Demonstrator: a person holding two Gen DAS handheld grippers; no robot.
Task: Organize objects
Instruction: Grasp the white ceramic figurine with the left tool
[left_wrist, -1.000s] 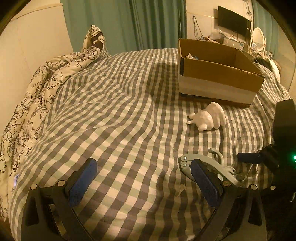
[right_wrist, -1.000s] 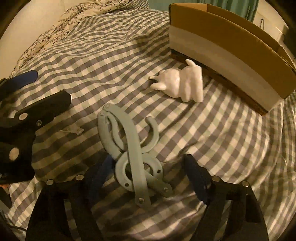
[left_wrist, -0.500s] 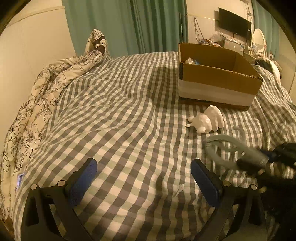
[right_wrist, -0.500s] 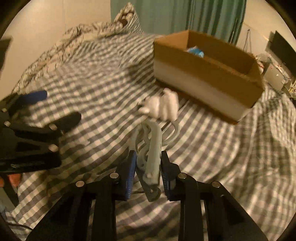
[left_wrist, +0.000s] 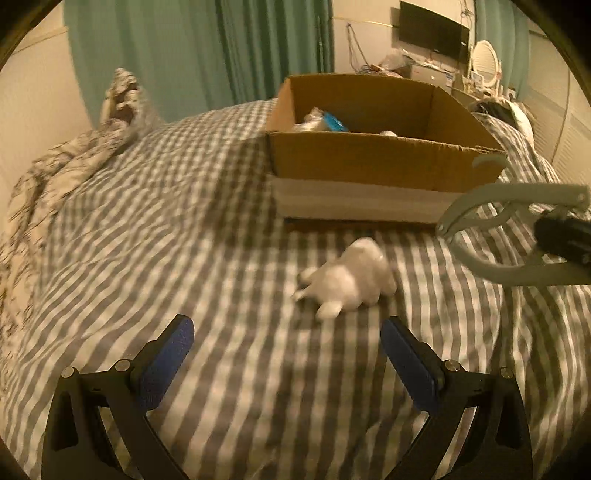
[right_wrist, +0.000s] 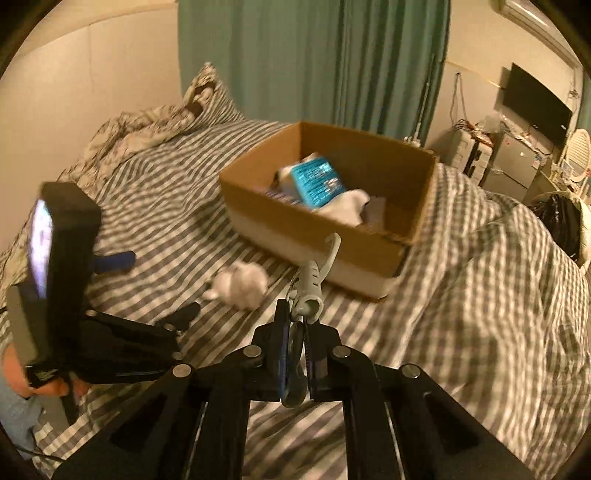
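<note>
My right gripper (right_wrist: 294, 350) is shut on a pale blue folding hanger (right_wrist: 312, 286) and holds it in the air, near the front of the cardboard box (right_wrist: 354, 251). The hanger also shows at the right of the left wrist view (left_wrist: 509, 236). My left gripper (left_wrist: 284, 354) is open and empty, low over the checked bed cover, just short of a white toy animal (left_wrist: 351, 284) that lies on its side in front of the box (left_wrist: 369, 162). The toy also shows in the right wrist view (right_wrist: 242, 282).
The box holds a blue packet (right_wrist: 316, 181) and white items. A flowered quilt (left_wrist: 62, 173) is bunched at the bed's left edge. Green curtains (right_wrist: 314, 59) hang behind. A desk with a TV (right_wrist: 532, 107) stands to the right.
My right gripper closed on the hanger, lifted it off the bed and carried it toward the box. My left gripper moved forward toward the white toy.
</note>
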